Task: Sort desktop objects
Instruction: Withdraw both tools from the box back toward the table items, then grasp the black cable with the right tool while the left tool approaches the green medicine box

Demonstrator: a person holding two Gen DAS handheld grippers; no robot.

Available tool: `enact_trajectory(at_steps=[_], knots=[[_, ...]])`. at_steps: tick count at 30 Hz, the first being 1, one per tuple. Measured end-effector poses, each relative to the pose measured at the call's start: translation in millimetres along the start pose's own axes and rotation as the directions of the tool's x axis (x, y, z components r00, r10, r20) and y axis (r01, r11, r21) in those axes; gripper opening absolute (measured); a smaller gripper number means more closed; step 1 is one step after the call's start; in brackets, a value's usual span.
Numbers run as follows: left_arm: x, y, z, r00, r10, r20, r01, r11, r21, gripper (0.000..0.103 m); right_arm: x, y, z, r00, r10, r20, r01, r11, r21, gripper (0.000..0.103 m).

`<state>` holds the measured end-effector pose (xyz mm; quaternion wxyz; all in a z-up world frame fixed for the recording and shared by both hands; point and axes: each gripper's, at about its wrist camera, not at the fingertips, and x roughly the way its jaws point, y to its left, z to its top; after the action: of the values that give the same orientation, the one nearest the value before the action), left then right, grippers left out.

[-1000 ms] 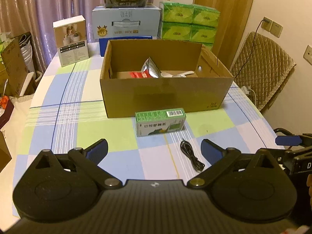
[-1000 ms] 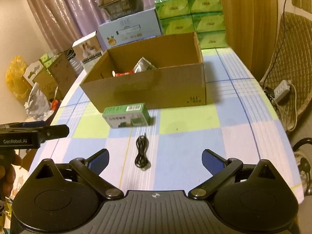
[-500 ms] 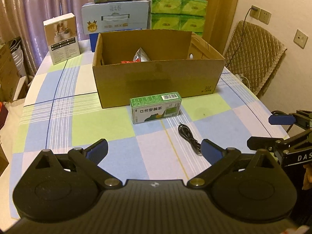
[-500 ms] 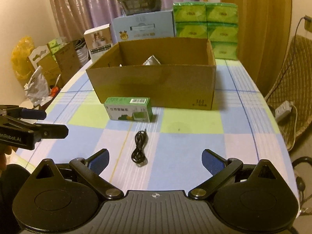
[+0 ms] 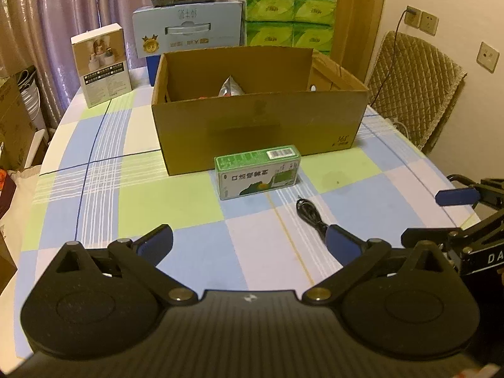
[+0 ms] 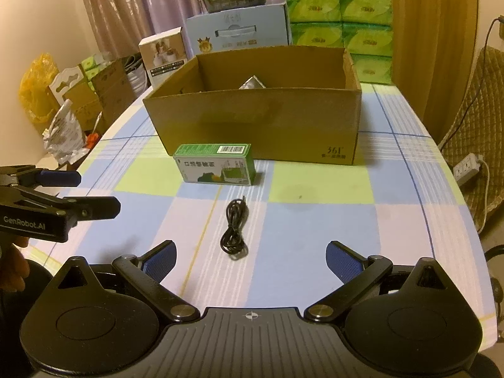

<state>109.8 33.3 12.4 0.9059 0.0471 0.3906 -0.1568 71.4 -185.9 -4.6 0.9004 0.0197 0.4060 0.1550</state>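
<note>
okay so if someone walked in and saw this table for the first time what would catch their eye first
Probably the big open cardboard box in the middle of the checked tablecloth, with a silver pouch poking up inside. Just in front of it stands a small green carton, and nearer still lies a coiled black cable. Both the left gripper and the right gripper are open and empty, and bright green tissue packs are stacked behind the box.

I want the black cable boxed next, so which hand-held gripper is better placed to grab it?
Probably the right hand-held gripper: open, with the black cable centred just ahead of it. For the left hand-held gripper, the cable sits off by one finger.
</note>
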Motion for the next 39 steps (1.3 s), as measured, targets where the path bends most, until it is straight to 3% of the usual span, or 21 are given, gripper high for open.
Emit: enact_trajectory(at_steps=[24, 31, 35, 39], knots=[[30.9, 5.3, 3.8, 0.995, -0.017, -0.096, 0.030, 0.990, 0.137, 0.101, 34.9, 5.4, -2.5, 1.000, 0.002, -0.031, -0.005, 0.996, -0.085, 0.097], [45.1, 4.4, 7.3, 0.995, -0.038, -0.097, 0.062, 0.966, 0.251, 0.102, 58.4, 14.2, -3.3, 0.998, 0.012, -0.062, -0.021, 0.990, -0.141, 0.070], [55.9, 7.3, 11.0, 0.994, -0.046, -0.099, 0.074, 0.950, 0.303, 0.102, 73.9, 21.9, -1.8, 0.997, 0.024, -0.079, -0.038, 0.983, -0.179, 0.046], [66.6, 9.7, 15.0, 0.993, -0.057, -0.105, 0.092, 0.929, 0.360, 0.102, 87.7, 29.2, 0.2, 0.997, 0.017, -0.080, -0.035, 0.974, -0.226, 0.040]])
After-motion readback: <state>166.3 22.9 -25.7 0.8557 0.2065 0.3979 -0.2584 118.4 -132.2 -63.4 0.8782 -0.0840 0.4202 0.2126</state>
